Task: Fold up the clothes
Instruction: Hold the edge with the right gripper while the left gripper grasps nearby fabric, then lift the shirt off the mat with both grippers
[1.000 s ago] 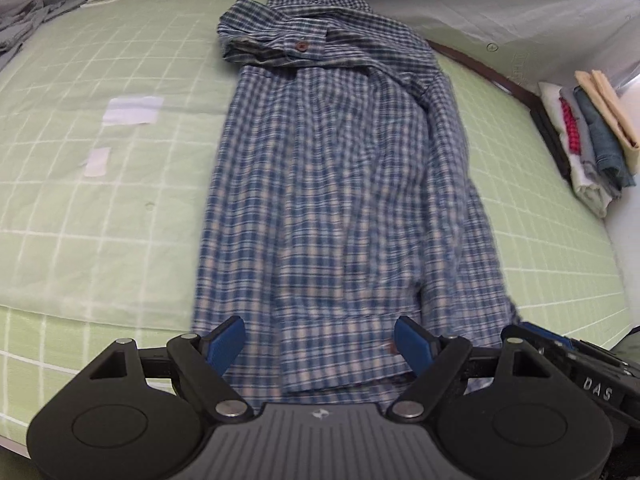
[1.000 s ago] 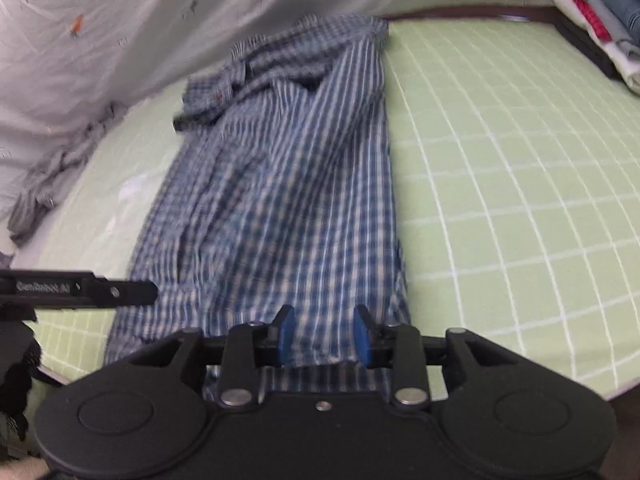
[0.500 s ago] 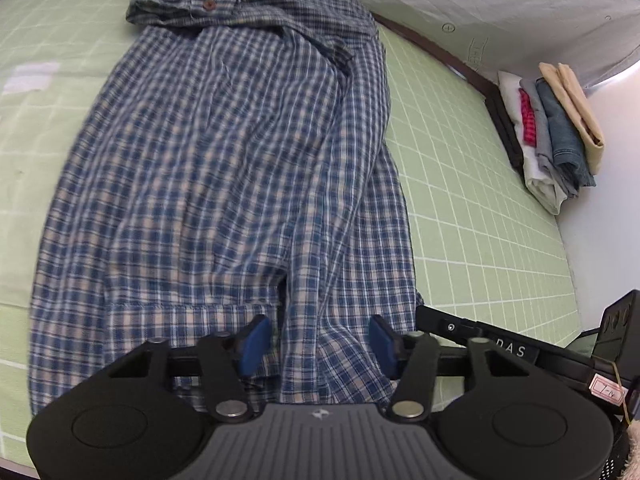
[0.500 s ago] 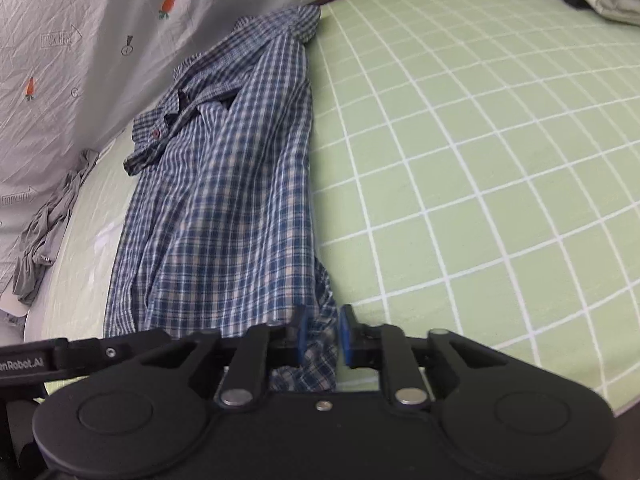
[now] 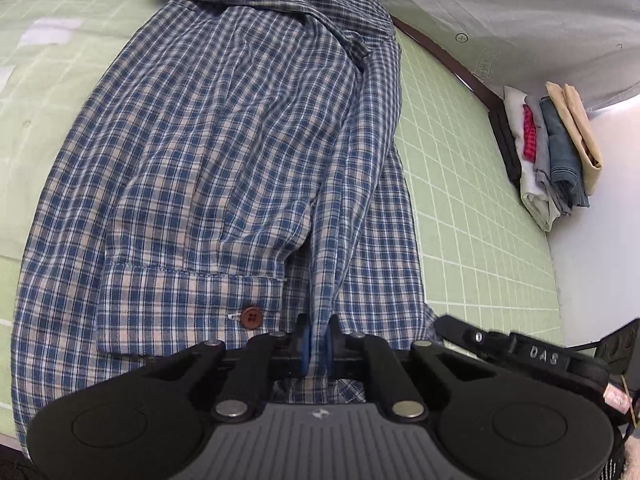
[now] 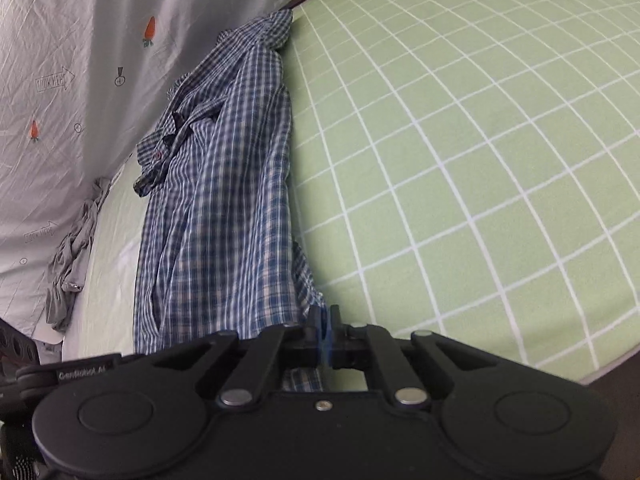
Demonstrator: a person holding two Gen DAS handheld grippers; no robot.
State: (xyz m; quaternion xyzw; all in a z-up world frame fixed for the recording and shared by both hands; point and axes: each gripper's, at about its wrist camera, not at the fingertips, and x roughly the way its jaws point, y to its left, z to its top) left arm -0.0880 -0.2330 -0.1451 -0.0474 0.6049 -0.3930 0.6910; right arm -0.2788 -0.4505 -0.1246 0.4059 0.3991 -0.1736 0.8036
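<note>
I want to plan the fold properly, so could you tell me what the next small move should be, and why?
Probably lift both grippers together and carry the hem toward the collar. The left gripper and the right gripper each have jaws shut on the near edge of the plaid shirt, which lies lengthwise on the green sheet.

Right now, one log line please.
left gripper: shut on plaid shirt hem | right gripper: shut on hem corner | bed
</note>
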